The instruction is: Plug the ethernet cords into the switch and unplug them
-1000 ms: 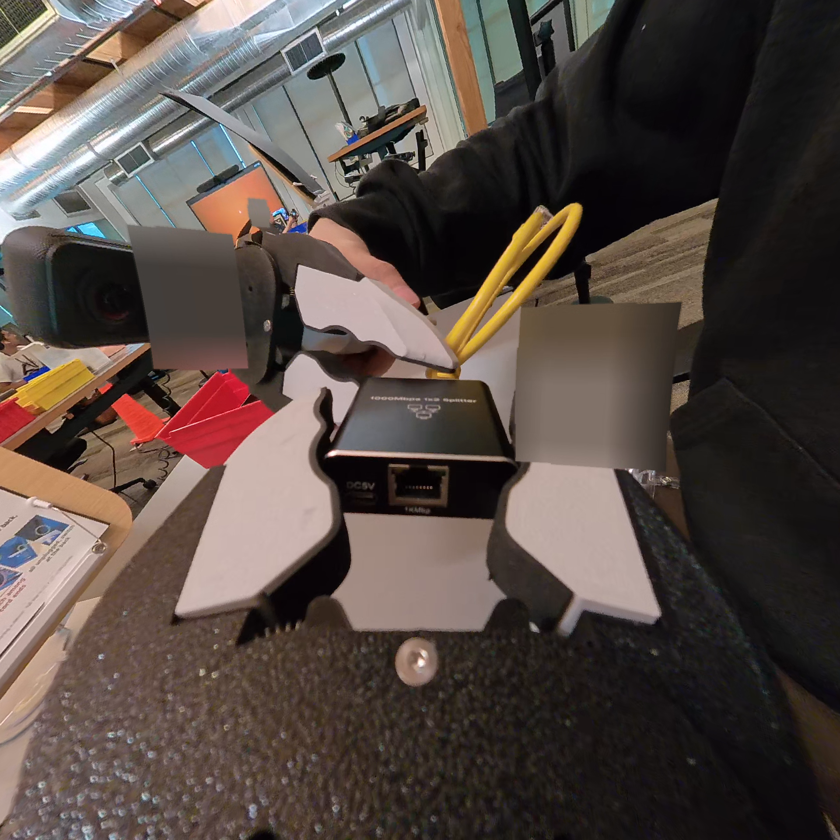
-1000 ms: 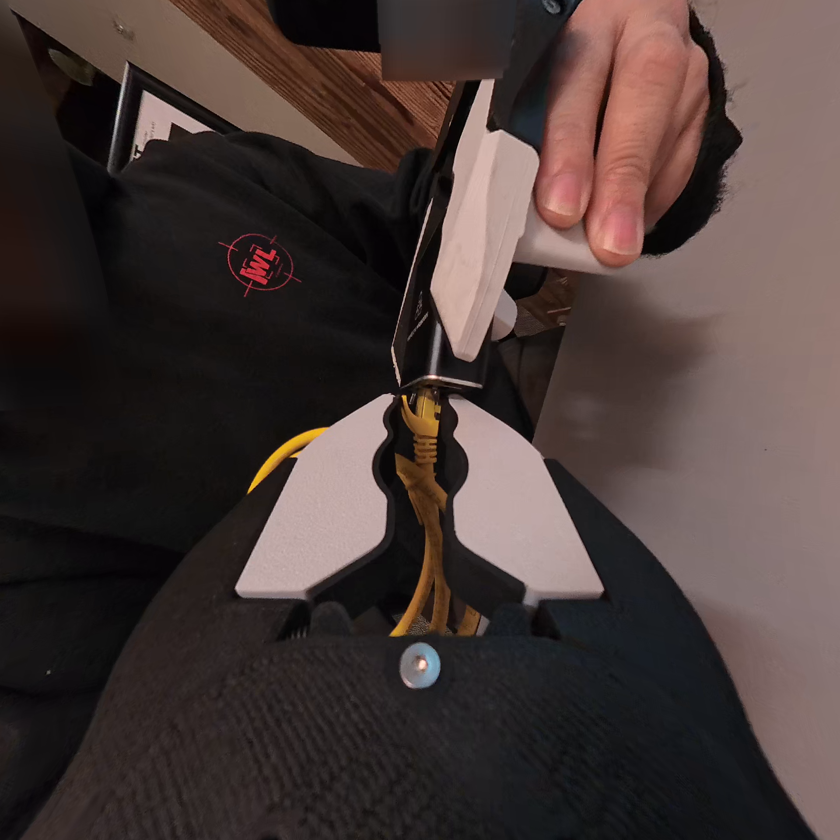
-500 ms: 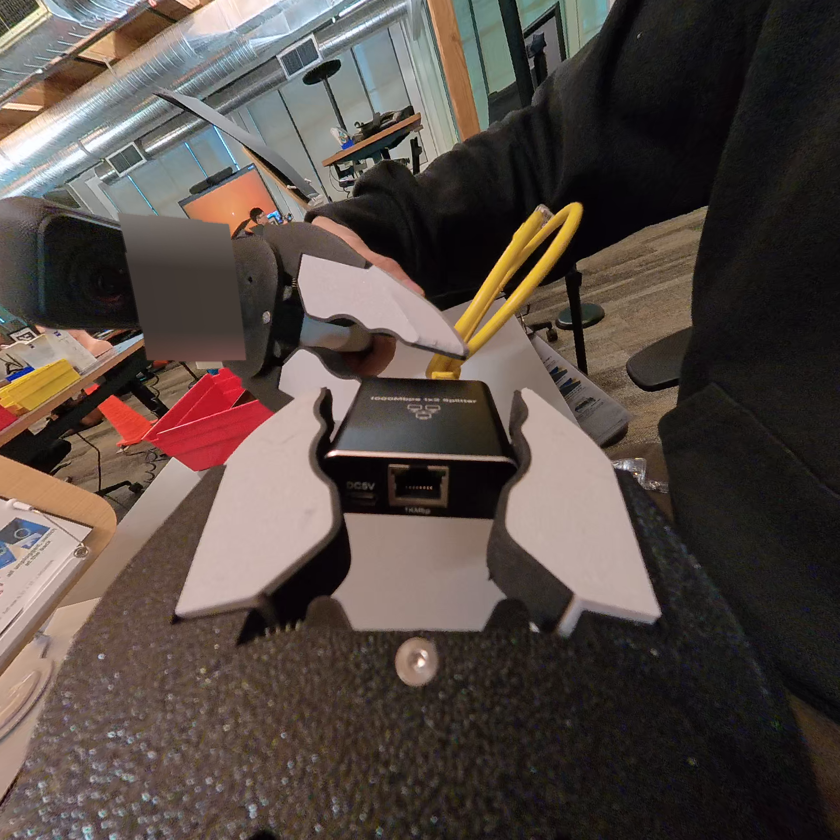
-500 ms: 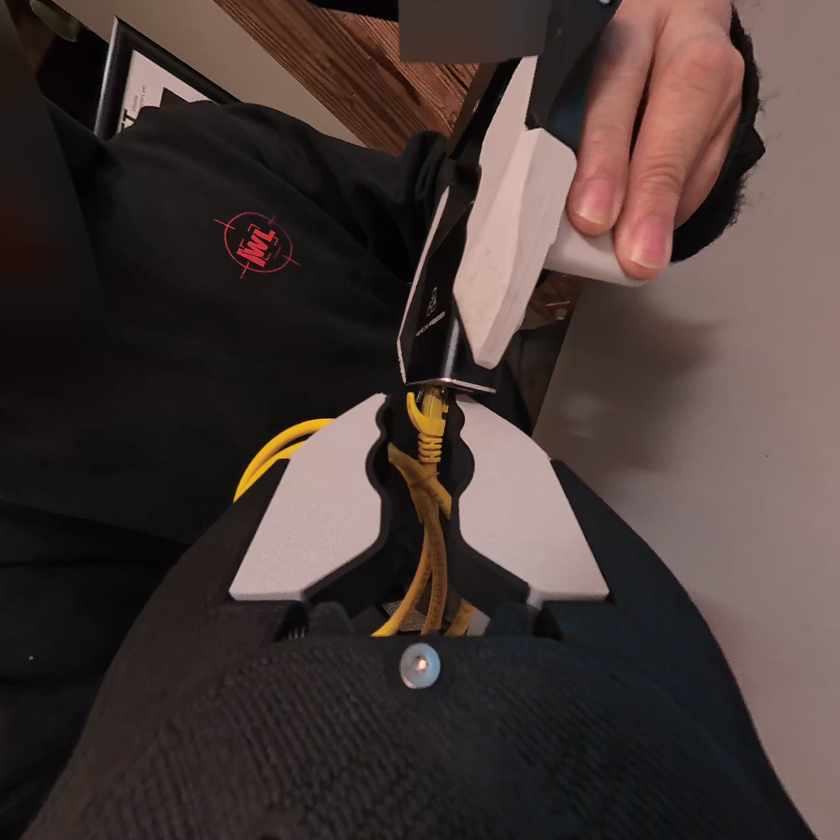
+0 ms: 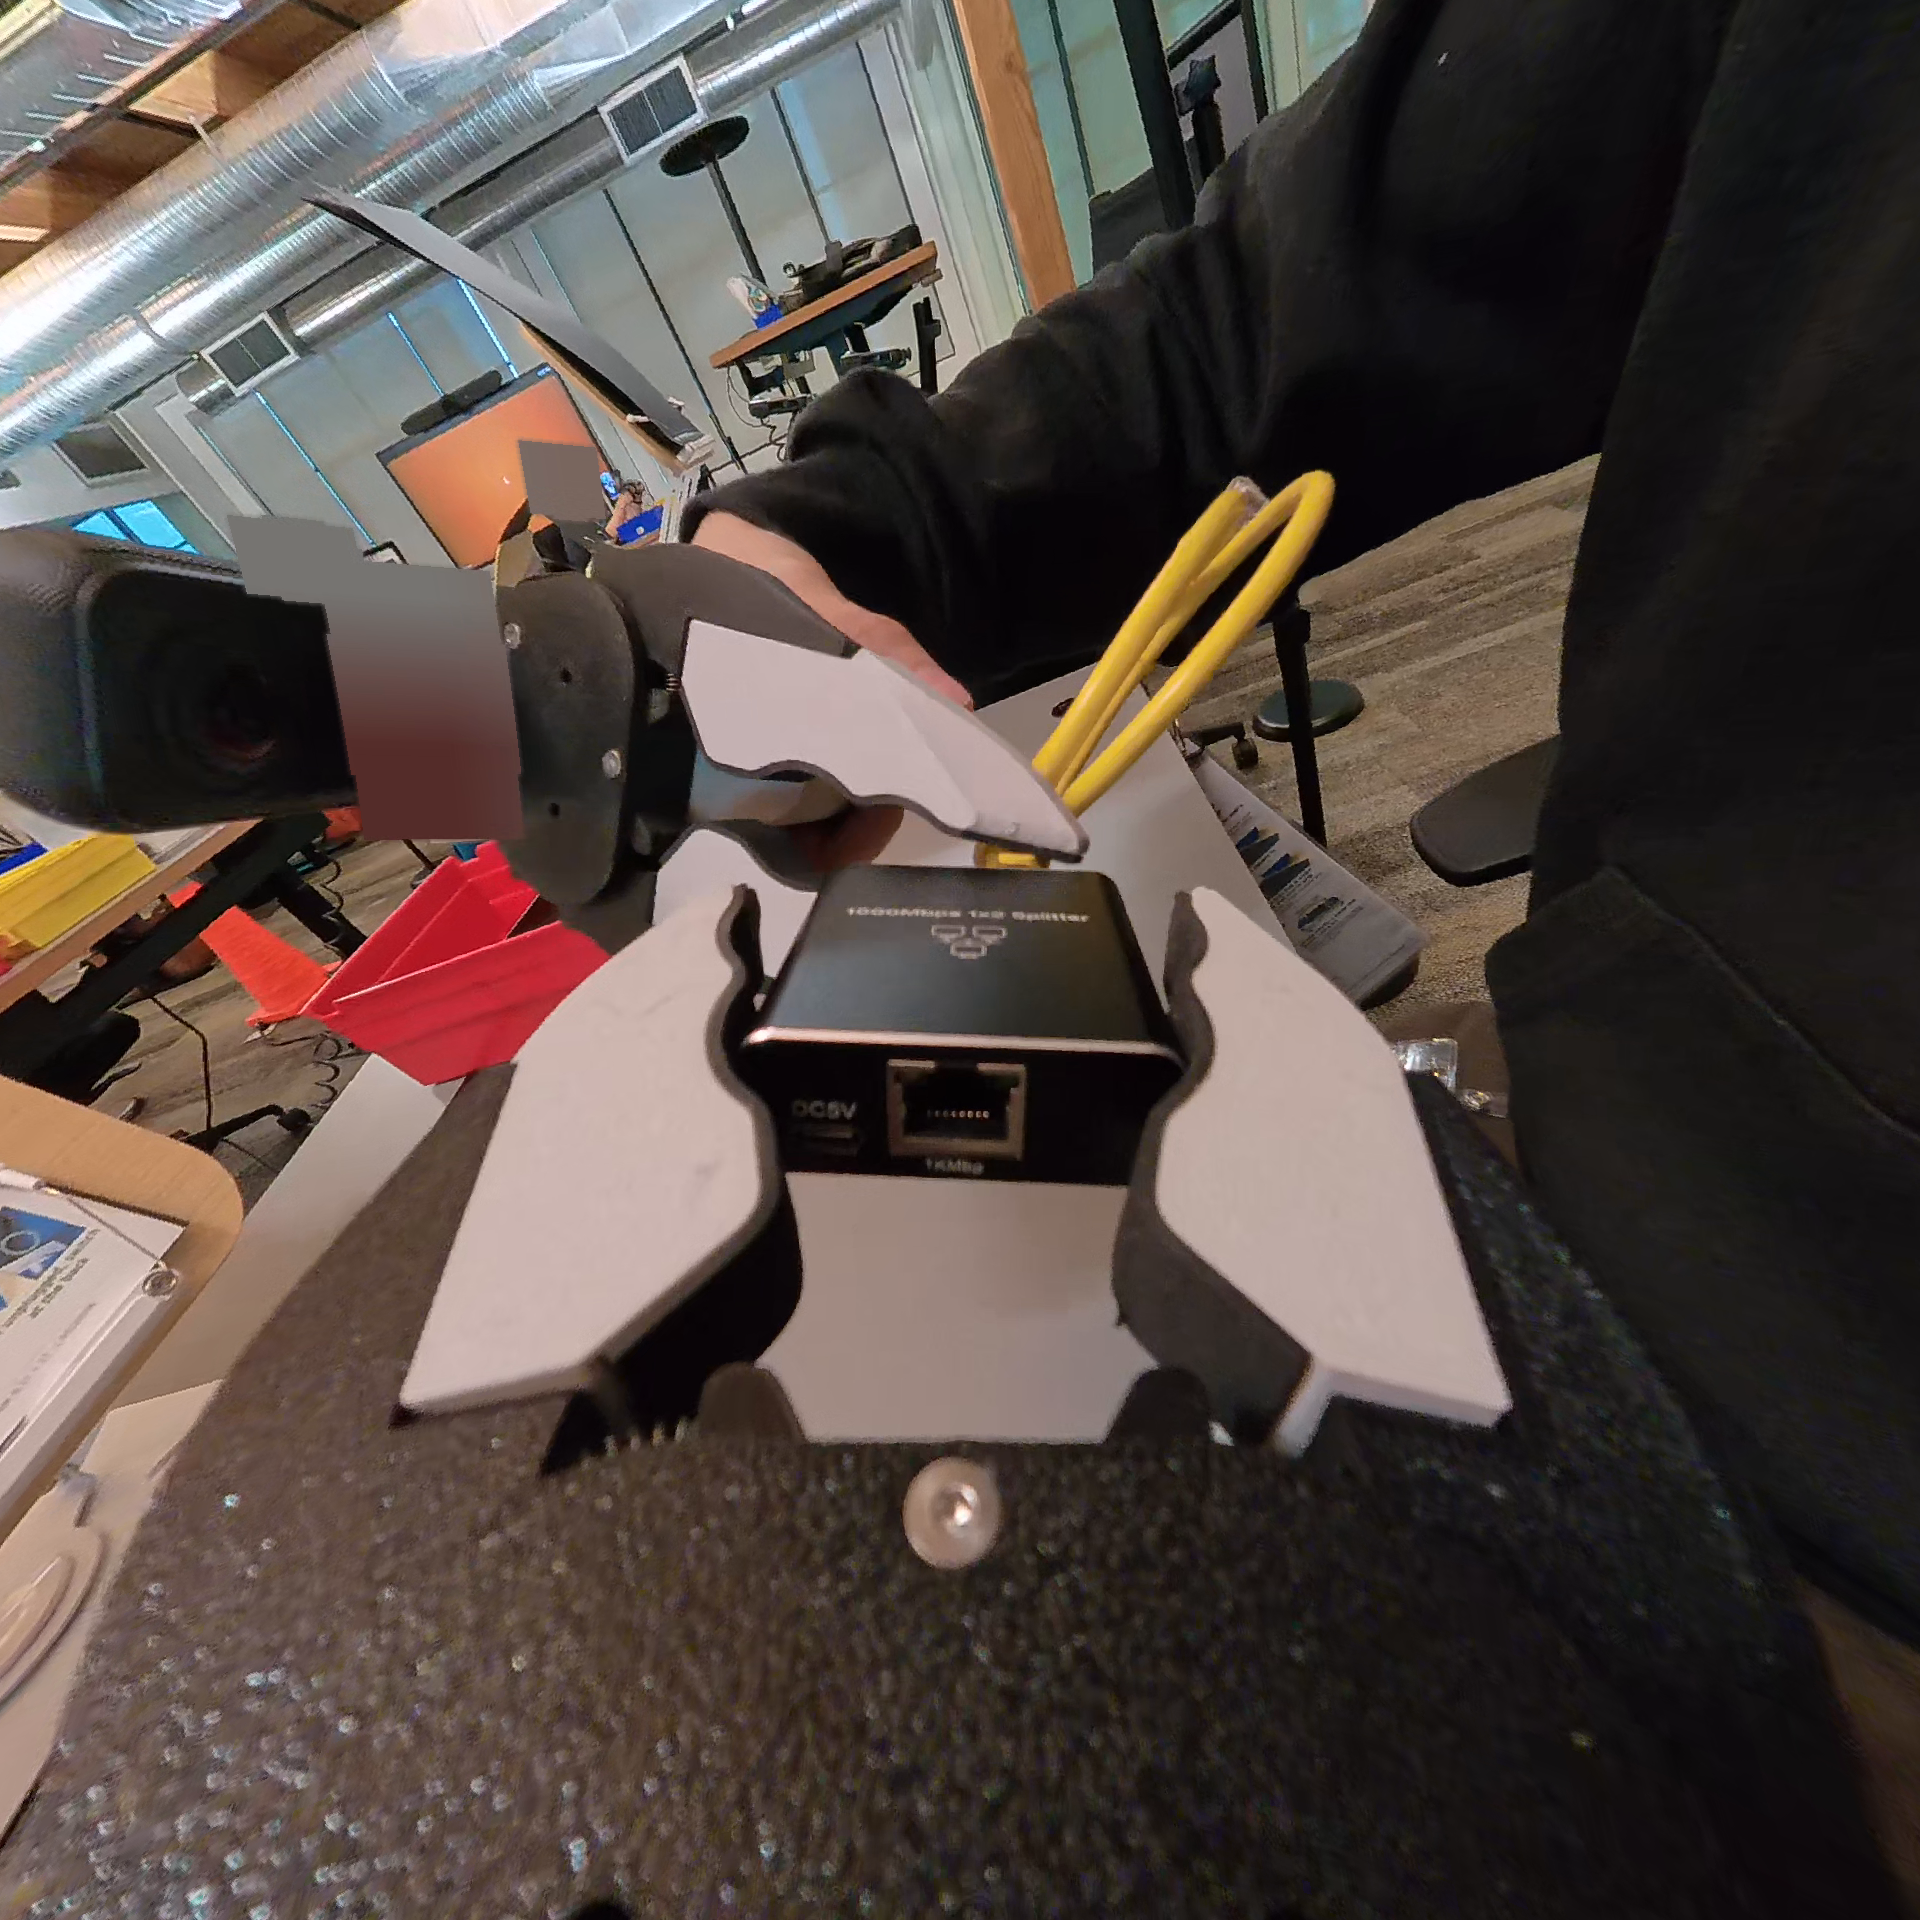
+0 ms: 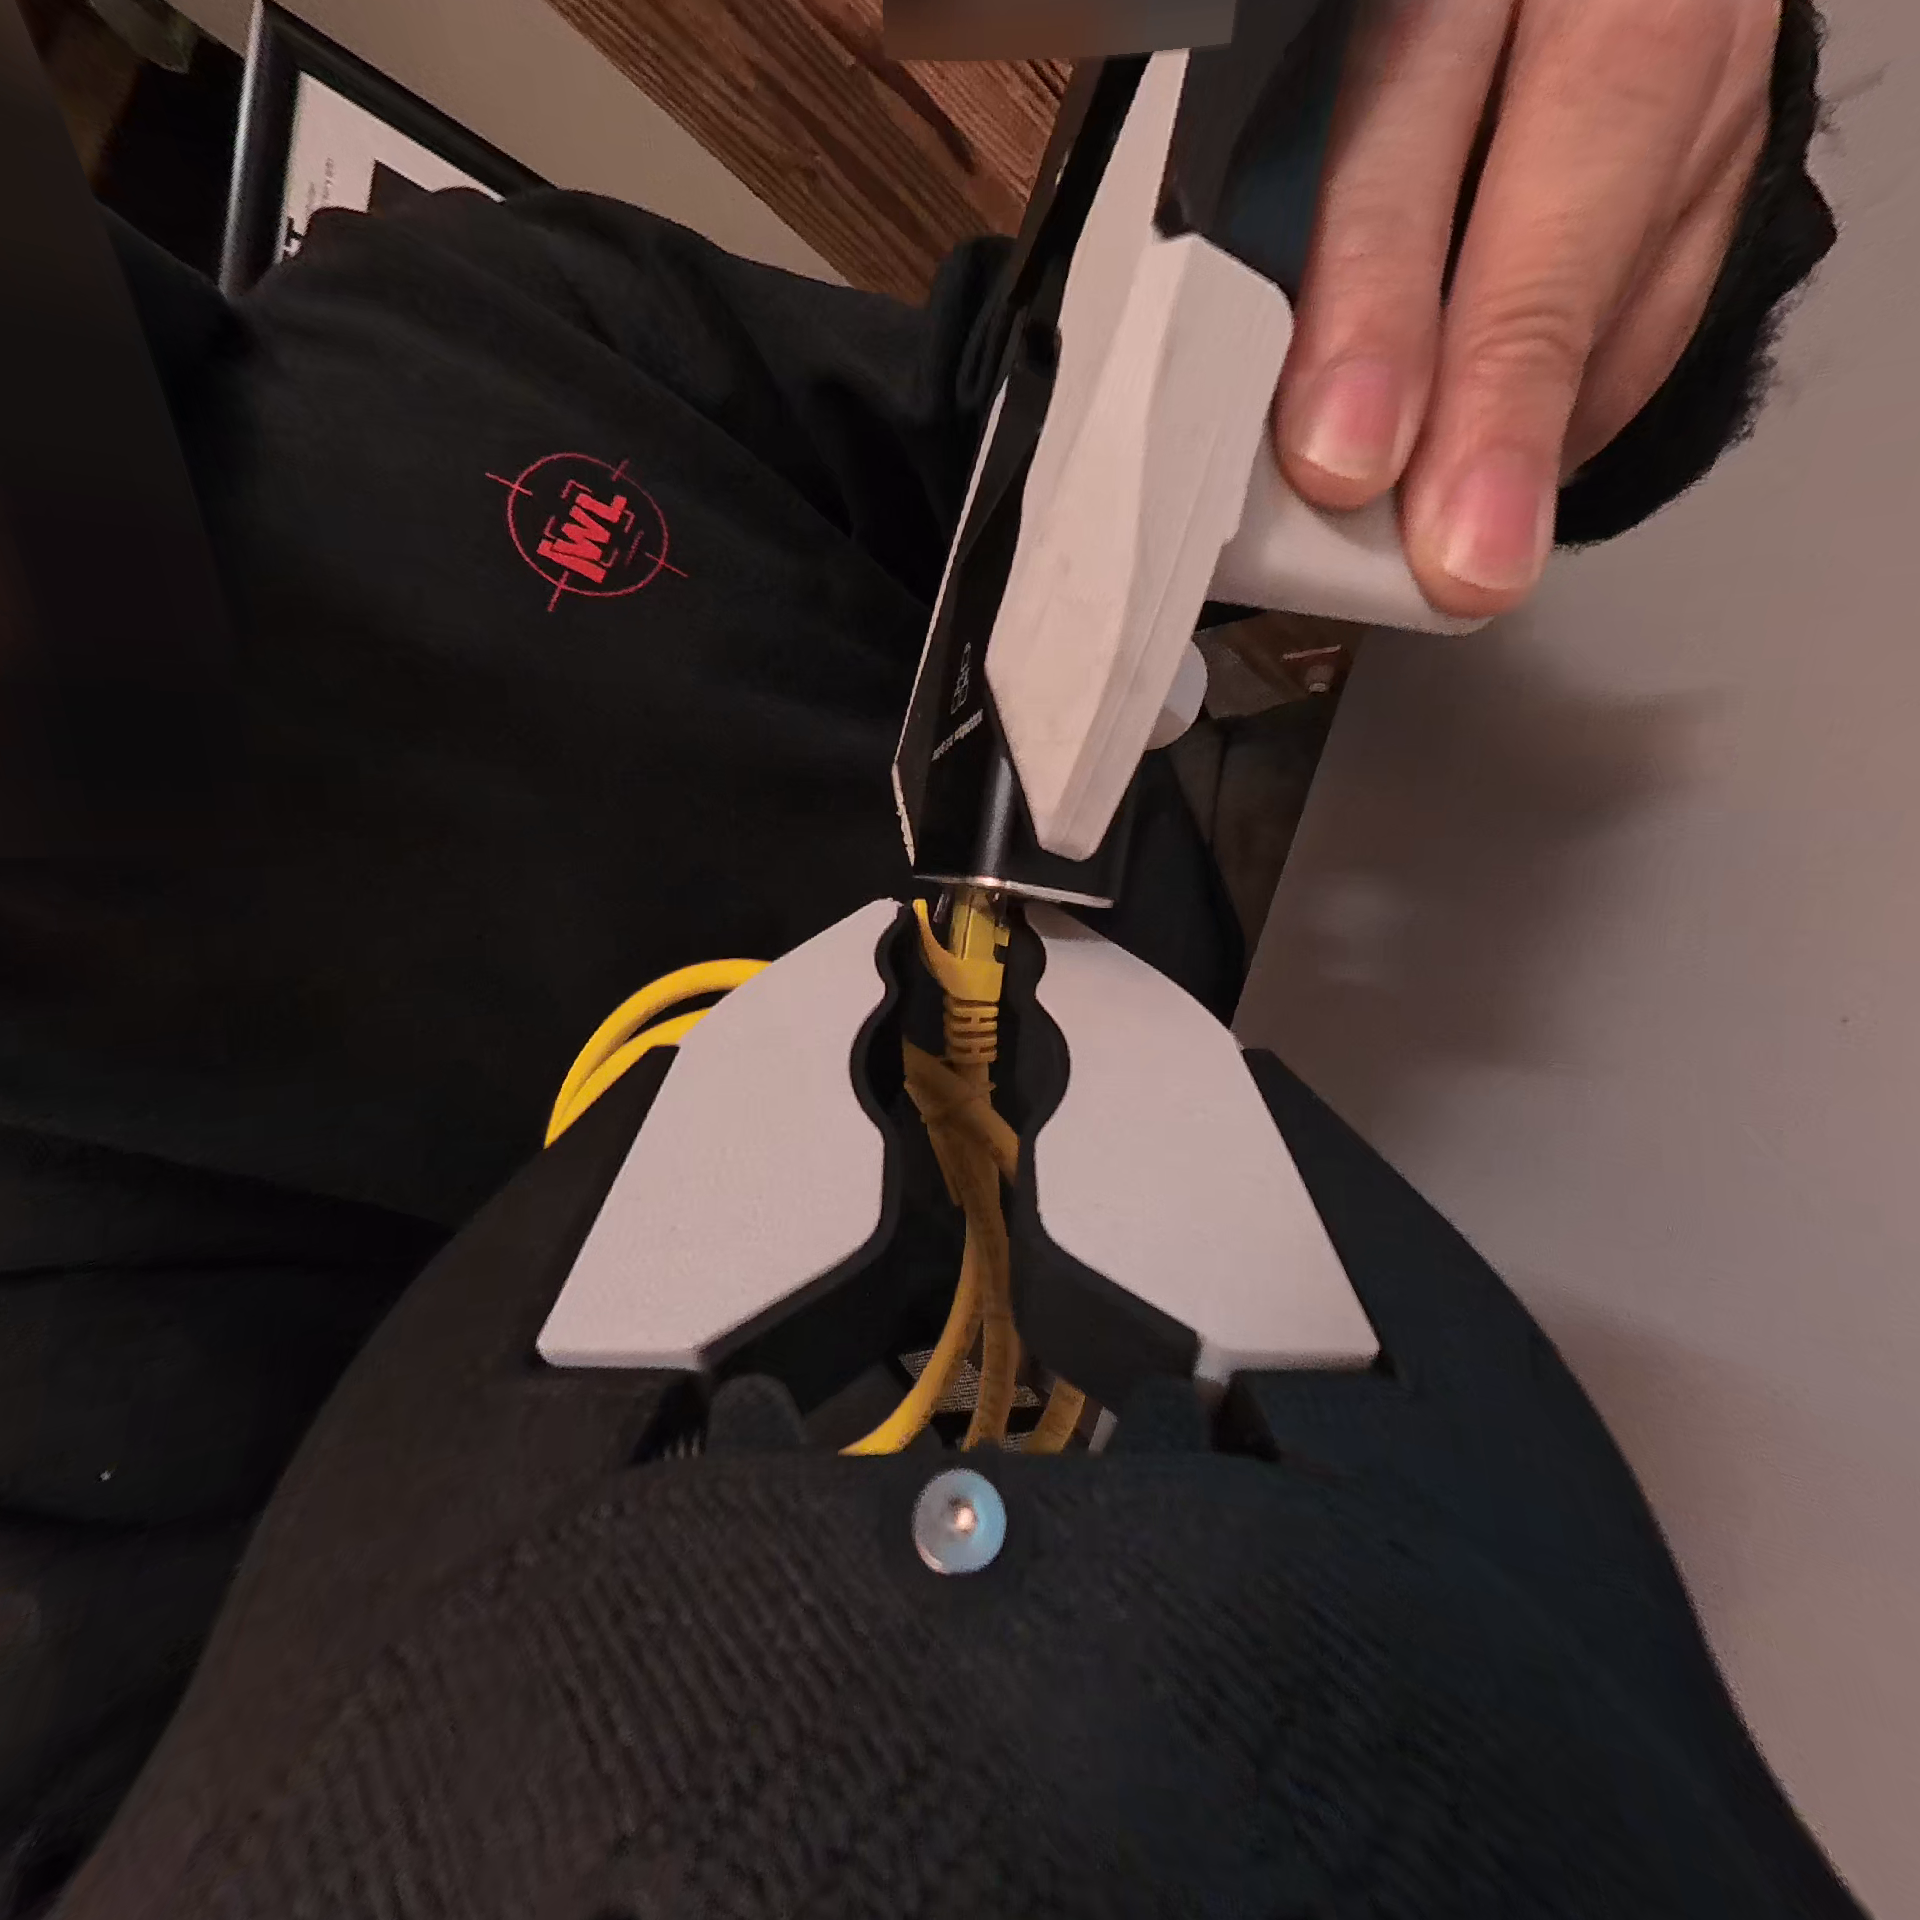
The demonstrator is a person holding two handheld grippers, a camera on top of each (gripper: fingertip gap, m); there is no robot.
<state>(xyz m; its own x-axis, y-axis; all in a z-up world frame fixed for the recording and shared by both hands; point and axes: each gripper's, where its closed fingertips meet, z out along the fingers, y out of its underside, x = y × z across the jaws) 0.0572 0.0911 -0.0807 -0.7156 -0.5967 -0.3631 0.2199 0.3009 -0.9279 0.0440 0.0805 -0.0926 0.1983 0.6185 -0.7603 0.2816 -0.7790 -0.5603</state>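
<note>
My left gripper (image 5: 961, 914) is shut on a small black switch box (image 5: 966, 966) and holds it in the air, an empty port facing the camera. My right gripper (image 6: 961, 920) is shut on the yellow ethernet cords (image 6: 971, 1049) just behind a plug, whose tip sits at the far face of the switch (image 6: 961, 769). In the left wrist view the right gripper (image 5: 1023, 826) reaches in from the left behind the switch, and the yellow cords (image 5: 1174, 634) loop up behind it. How deep the plug sits is hidden.
A person in a black sweatshirt (image 5: 1714, 727) stands close on the right; a hand (image 6: 1475, 312) holds the left gripper's handle. A wooden table edge (image 5: 104, 1164) with a printed sheet lies at lower left. Red bins (image 5: 436, 997) and desks stand farther back. Only a small space, under 4 cm, lies between the two pairs of fingers.
Both grippers keep their holds. The right gripper with the cords stays at the switch's far face; the whole pair shifted slightly, and the background moved a little.
</note>
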